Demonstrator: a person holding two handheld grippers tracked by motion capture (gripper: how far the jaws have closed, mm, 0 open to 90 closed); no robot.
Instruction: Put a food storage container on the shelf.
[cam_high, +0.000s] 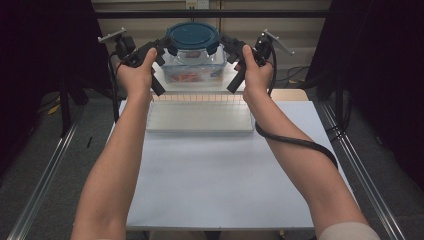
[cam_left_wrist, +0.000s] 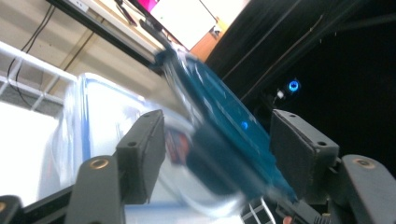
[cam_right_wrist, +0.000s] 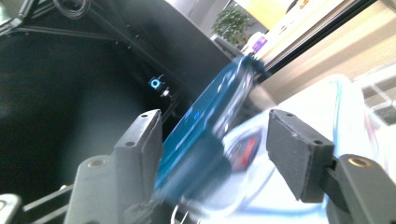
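Two grippers at a clear plastic container (cam_high: 193, 62) with a round teal lid (cam_high: 192, 37)

Left gripper (cam_high: 167, 47) and right gripper (cam_high: 226, 46) flank the lid, jaws apart, not pinching. Container sits on a white wire rack (cam_high: 200, 117) at the table's far edge.

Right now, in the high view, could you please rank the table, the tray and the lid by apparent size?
1. Table, largest.
2. Tray, clearly smaller.
3. Lid, smallest, though it sits farthest from the camera.

Clear plastic container (cam_high: 193, 64), round dark-teal lid (cam_high: 192, 36) on, upright at table's far edge, printed label on front.
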